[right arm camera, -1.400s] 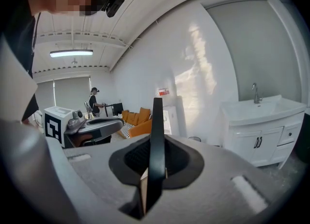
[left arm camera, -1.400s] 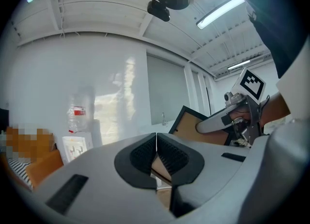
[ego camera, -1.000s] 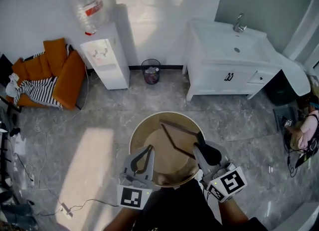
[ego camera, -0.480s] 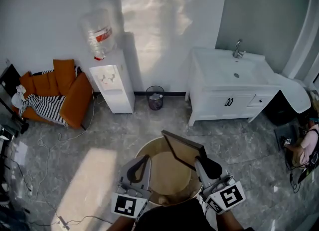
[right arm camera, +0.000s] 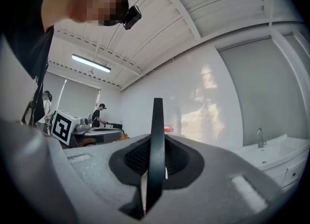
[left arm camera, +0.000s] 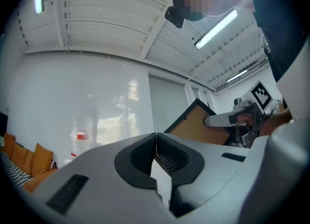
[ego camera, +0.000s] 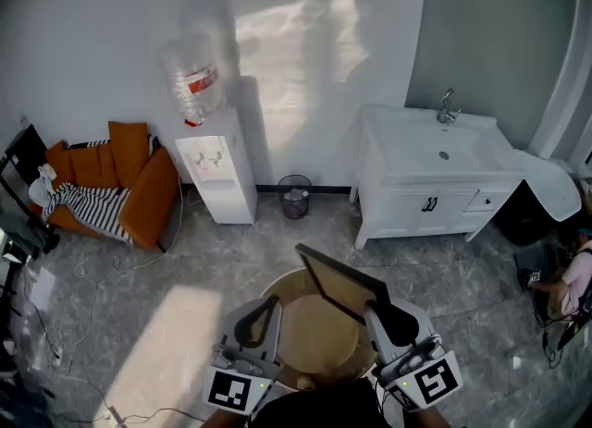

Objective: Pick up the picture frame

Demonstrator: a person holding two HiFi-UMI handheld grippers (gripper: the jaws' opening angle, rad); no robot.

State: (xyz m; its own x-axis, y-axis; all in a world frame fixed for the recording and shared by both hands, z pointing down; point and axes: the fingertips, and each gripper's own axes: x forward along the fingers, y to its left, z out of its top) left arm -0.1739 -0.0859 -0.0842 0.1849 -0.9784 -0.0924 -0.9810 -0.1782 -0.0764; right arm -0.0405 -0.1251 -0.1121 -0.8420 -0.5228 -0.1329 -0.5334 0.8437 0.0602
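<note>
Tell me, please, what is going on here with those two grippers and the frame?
A person has a gripper in each hand and is working over a round table. The right gripper is shut on the edge of the picture frame, whose dark rim stands between its fingers, and it holds the frame up at a tilt above the table. The left gripper is shut and empty beside it.

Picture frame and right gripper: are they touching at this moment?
Touching. The right gripper view shows the picture frame edge-on, its dark edge standing between the jaws of the right gripper, with both pads pressed against it.
</note>
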